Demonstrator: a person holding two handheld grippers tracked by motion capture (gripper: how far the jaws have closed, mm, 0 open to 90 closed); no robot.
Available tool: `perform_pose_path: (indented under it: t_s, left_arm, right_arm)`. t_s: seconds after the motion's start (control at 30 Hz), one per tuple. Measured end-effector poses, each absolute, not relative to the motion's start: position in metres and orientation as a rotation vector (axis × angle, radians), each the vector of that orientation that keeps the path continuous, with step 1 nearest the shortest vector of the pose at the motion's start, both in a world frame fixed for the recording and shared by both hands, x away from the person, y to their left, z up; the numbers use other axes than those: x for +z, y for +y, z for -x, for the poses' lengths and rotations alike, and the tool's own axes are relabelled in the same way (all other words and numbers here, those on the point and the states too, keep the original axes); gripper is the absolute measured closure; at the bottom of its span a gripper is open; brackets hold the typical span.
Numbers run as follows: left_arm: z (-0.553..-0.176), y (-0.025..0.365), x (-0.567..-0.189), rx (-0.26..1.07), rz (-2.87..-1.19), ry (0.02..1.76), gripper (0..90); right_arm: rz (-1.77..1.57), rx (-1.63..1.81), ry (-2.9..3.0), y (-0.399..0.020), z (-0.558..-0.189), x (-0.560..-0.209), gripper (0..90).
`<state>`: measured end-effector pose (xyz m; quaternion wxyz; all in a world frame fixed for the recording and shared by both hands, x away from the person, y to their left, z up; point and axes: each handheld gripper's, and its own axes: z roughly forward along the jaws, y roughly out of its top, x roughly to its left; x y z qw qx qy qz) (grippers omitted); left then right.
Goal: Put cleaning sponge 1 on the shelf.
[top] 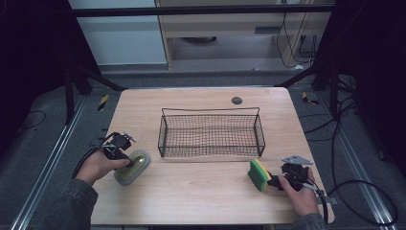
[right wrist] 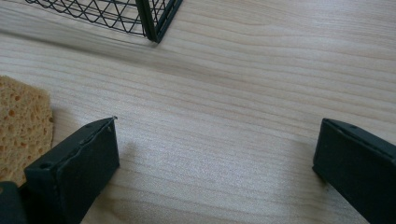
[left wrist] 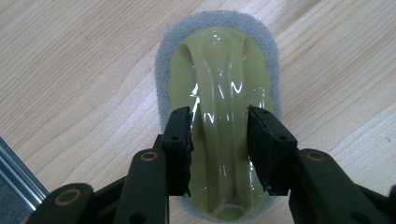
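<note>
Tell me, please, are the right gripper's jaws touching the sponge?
Apart. The right gripper view shows the right gripper with wide jaws over bare table; the sponge lies outside them.

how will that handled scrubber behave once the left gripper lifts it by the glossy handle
The scrubber probably lifts stiffly: its moulded handle looks rigid. The glossy surface may slip between the left gripper fingers. Its grey pad rim looks soft, so likely light and unlikely to roll.
</note>
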<state>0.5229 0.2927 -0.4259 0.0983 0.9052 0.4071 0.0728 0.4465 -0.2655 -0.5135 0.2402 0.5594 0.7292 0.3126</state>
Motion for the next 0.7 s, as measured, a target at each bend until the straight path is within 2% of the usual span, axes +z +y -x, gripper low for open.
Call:
perform_pose_path:
  t_s: [0.2,0.33,0.5,0.7]
  left_arm:
    - [-0.522,0.292,-0.427,0.209,-2.691,1.194,62.7]
    - [-0.521,0.293,-0.426,0.226,-2.712,1.164,70.6]
    - [-0.514,0.292,-0.42,0.3,-2.74,1.099,70.8]
    - [-0.506,0.292,-0.412,0.329,-2.736,1.032,70.9]
  right_arm:
    - [-1.531,0.855,1.996,-0.265,-0.446,-0.514,0.5]
    - [-1.531,0.855,1.995,-0.265,-0.446,-0.514,0.5]
    - [-1.531,0.856,1.995,-0.265,-0.446,-0.514,0.5]
    - [-1.531,0.855,1.995,-0.265,-0.446,-0.514,0.5]
